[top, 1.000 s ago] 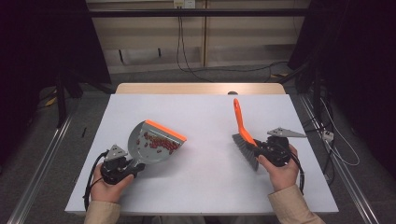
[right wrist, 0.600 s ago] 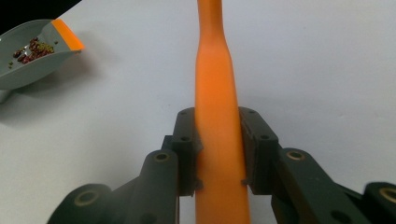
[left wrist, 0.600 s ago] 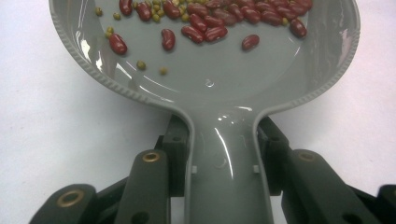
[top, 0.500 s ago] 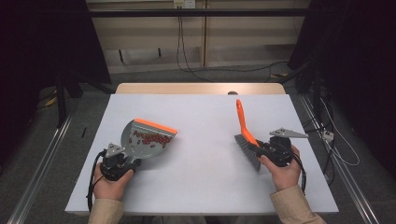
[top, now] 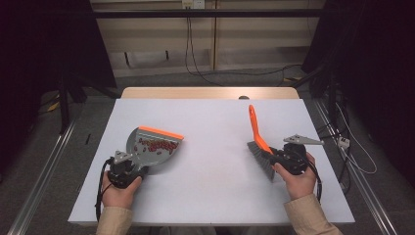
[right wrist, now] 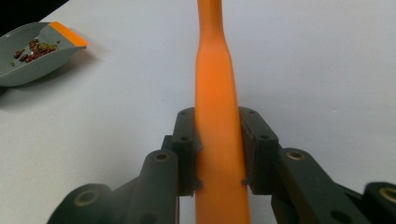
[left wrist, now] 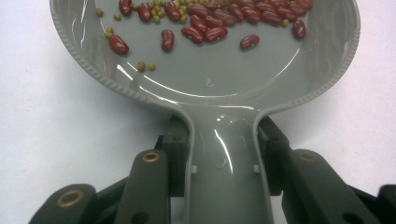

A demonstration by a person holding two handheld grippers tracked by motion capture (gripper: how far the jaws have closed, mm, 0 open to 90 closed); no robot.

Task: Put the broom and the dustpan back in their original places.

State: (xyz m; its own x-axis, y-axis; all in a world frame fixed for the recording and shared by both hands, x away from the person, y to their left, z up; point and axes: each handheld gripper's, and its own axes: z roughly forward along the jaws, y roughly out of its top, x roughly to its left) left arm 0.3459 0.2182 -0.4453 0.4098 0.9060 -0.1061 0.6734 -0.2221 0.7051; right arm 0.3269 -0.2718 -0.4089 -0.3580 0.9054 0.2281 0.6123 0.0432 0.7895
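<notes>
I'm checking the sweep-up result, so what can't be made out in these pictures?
- Dustpan: left gripper view, its front lip is cut off by the top edge.
- Beans: high view, too small to count.
- Brush bristles: high view, partly hidden behind the right hand-held gripper.
- Brush handle tip: right gripper view, cut off at top.

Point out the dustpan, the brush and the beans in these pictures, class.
dustpan (top: 138, 141): high view, on the bare grey back wall of the pan.
brush (top: 255, 128): high view, on its orange handle.
beans (left wrist: 204, 25): left gripper view, on a red bean in the pile.
</notes>
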